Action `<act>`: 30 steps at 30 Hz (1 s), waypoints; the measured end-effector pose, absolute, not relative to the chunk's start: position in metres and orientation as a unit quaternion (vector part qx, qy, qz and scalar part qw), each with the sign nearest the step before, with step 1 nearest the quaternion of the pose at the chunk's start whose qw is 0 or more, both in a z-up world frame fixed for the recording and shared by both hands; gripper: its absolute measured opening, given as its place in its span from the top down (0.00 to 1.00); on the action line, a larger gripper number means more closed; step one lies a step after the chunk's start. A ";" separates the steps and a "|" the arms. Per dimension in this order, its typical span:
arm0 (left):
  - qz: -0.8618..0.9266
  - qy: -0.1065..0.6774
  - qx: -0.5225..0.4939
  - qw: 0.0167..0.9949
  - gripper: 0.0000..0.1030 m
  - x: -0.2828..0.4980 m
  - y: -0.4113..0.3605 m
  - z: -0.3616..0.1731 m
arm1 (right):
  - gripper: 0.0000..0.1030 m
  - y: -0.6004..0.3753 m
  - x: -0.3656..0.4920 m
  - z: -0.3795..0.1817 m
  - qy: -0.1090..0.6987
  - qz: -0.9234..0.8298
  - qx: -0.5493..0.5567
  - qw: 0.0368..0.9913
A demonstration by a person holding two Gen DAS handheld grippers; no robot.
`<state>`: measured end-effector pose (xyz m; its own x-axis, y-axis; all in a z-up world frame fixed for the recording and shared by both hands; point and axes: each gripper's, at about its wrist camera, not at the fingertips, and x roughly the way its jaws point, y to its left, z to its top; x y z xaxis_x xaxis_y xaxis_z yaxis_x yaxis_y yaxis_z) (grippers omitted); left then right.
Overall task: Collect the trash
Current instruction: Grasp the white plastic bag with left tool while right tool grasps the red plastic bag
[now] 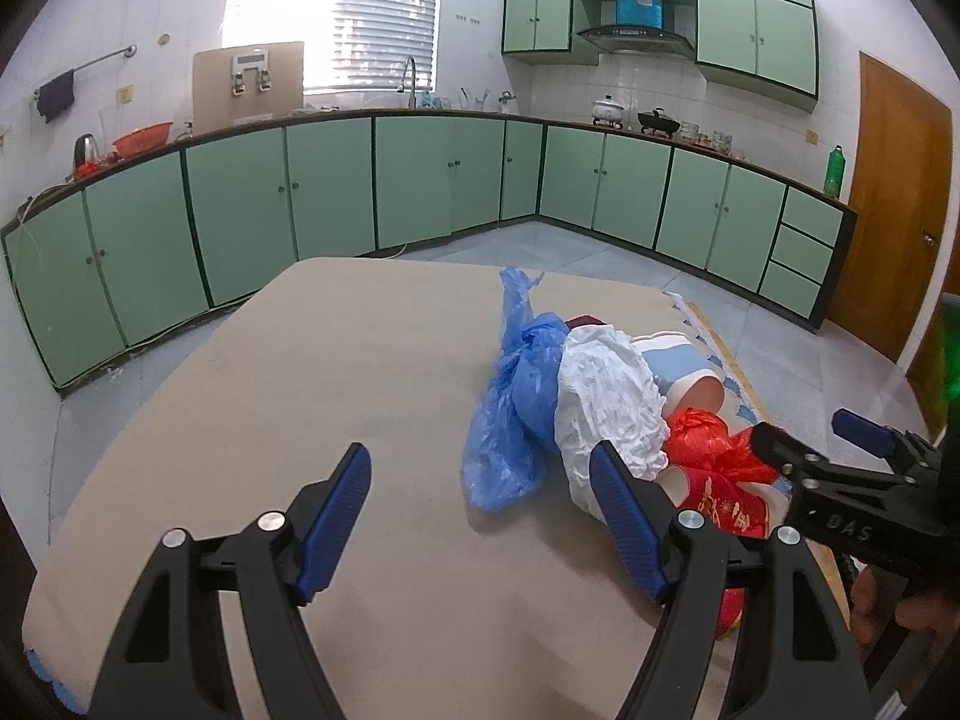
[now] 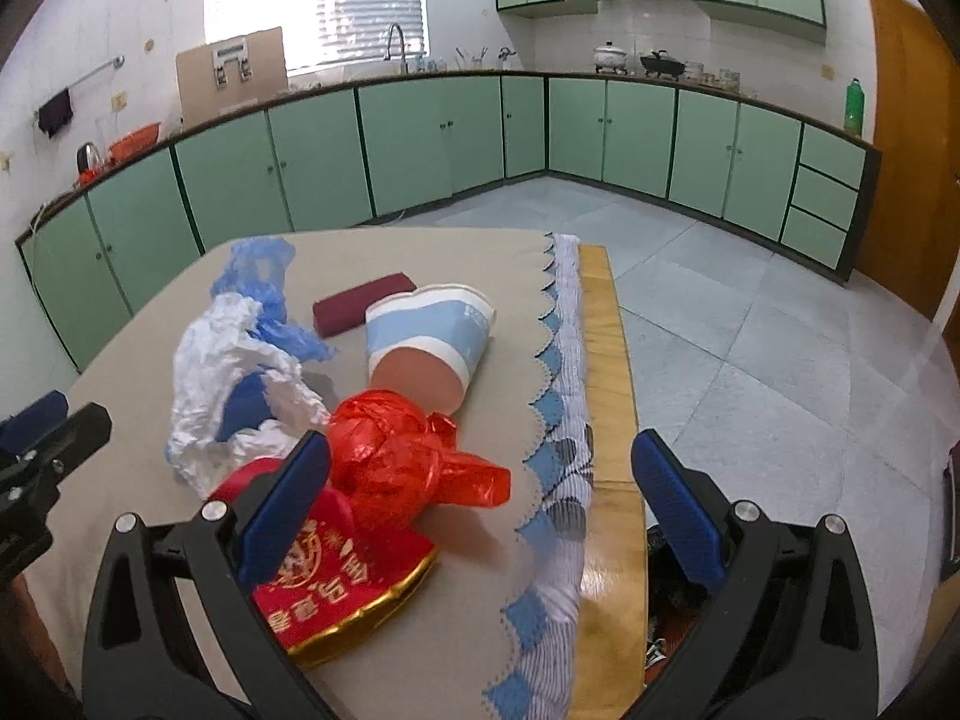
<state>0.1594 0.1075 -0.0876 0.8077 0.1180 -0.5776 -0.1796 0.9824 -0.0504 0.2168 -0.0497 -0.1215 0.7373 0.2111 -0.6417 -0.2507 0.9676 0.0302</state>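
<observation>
A pile of trash lies on the beige-covered table [image 1: 336, 360]: a blue plastic bag [image 1: 516, 420], a crumpled white bag [image 1: 612, 414], a knotted red plastic bag [image 2: 396, 462], a red paper cup with gold print [image 2: 336, 582], and a blue-and-white paper cup [image 2: 429, 336] on its side. A dark red flat packet [image 2: 363, 303] lies behind them. My left gripper [image 1: 480, 516] is open, just short of the blue and white bags. My right gripper [image 2: 480, 504] is open, its left finger over the red cup, the red bag between its fingers.
The table's cloth [image 2: 558, 420] has a scalloped blue-and-white edge over a wooden rim [image 2: 606, 360] at the right. Grey tiled floor [image 2: 750, 330] lies beyond. Green cabinets [image 1: 420, 180] line the far walls. A wooden door [image 1: 894, 198] stands at the right.
</observation>
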 end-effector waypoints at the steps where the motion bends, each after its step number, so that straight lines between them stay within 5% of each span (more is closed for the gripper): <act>1: 0.078 0.300 -0.051 0.949 0.28 0.161 0.107 -0.089 | 0.05 -0.048 0.221 -0.124 0.345 0.126 -0.031 0.930; 5: 0.075 0.299 -0.052 0.950 0.28 0.166 0.105 -0.090 | 0.06 -0.046 0.230 -0.133 0.366 0.138 -0.033 0.920; 15: 0.056 0.296 -0.057 0.952 0.28 0.172 0.096 -0.090 | 0.58 -0.038 0.230 -0.143 0.397 0.210 -0.024 0.893; 22: 0.035 0.299 -0.053 0.952 0.29 0.184 0.078 -0.092 | 0.73 -0.039 0.223 -0.138 0.392 0.235 -0.019 0.889; 30: 0.018 0.325 -0.057 0.944 0.84 0.200 0.066 -0.104 | 0.75 -0.050 0.221 -0.135 0.388 0.237 -0.012 0.891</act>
<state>0.1996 0.0660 -0.1044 0.7885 -0.0031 -0.6150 -0.0703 0.9930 -0.0951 0.2209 -0.0498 -0.1346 0.5864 0.4129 -0.6969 -0.4313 0.8874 0.1629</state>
